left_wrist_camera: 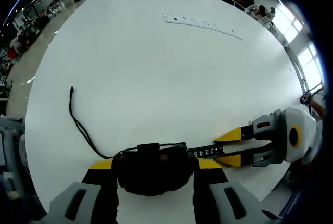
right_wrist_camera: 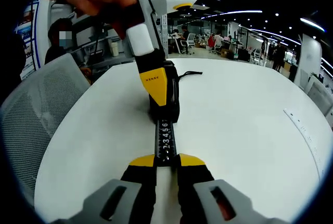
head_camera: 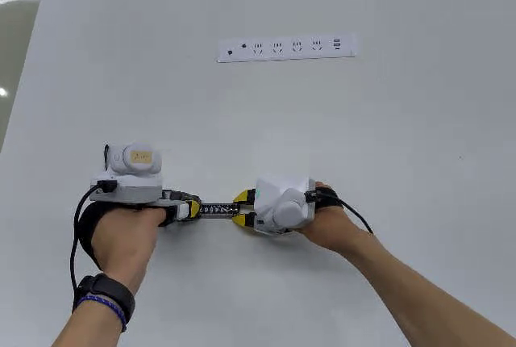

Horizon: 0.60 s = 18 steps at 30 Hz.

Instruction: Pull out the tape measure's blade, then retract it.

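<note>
In the head view, the white table (head_camera: pixel 387 121) carries a white power strip (head_camera: pixel 286 47) at upper centre; its markings are too small to read. At lower left, the left gripper (head_camera: pixel 187 207) is clamped on the tape measure (head_camera: pixel 191 201), whose case is mostly hidden by the jaws. A yellow sticker (head_camera: pixel 141 155) on top of this gripper bears writing that cannot be made out. A short run of blade (head_camera: pixel 218 210) reaches rightward to the right gripper (head_camera: pixel 242 208), which pinches its end.

In the left gripper view, the black case (left_wrist_camera: pixel 153 166) sits at bottom centre, squeezed between the yellow-tipped jaws. The blade (left_wrist_camera: pixel 204 152) leaves it to the right, printed 2 3 4 5. The right gripper (left_wrist_camera: pixel 229 147) comes in from the right edge, its jaws closed on the blade. A thin black cord (left_wrist_camera: pixel 78 122) trails off to the left.

In the right gripper view, the jaws at the bottom nip the blade (right_wrist_camera: pixel 165 138), where the numerals 2 to 7 read upward. The case (right_wrist_camera: pixel 170 96) stands at centre. One yellow pad (right_wrist_camera: pixel 155 84) of the left gripper presses on it, with small dark print too fine to read. The opposite pad is hidden behind the case.
</note>
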Available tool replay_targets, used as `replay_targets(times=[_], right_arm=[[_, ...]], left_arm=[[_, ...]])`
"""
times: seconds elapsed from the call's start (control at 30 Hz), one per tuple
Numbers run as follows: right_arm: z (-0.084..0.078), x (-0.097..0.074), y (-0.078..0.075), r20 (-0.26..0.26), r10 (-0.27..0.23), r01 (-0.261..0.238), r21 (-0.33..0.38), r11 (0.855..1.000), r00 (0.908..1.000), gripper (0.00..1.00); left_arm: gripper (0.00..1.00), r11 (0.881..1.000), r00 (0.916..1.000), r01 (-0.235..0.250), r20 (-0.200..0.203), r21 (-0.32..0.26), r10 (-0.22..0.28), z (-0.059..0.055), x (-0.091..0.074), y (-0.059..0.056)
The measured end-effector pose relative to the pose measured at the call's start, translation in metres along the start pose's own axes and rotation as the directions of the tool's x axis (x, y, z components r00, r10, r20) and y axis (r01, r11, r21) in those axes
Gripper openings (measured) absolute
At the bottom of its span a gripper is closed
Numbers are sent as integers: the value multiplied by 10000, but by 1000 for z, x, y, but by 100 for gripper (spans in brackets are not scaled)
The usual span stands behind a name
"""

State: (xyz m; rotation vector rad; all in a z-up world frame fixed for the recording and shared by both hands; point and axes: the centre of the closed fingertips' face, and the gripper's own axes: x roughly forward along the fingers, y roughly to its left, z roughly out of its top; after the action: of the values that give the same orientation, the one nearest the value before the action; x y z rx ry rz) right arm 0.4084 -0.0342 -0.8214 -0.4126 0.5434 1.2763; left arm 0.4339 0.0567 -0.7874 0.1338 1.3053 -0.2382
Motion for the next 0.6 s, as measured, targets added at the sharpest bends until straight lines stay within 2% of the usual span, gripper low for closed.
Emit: replay_targets(times=[0.3, 0.6], right_arm=[[0, 2, -1, 81, 35, -35, 9, 10000, 10000, 13], [13, 22, -1, 168, 94, -93, -115, 9999, 9998, 13]], left_arm=[[54, 10000, 10000, -4, 47, -10, 4, 0, 0, 0], [54, 10000, 10000, 66, 11, -59, -66, -1, 0, -1]])
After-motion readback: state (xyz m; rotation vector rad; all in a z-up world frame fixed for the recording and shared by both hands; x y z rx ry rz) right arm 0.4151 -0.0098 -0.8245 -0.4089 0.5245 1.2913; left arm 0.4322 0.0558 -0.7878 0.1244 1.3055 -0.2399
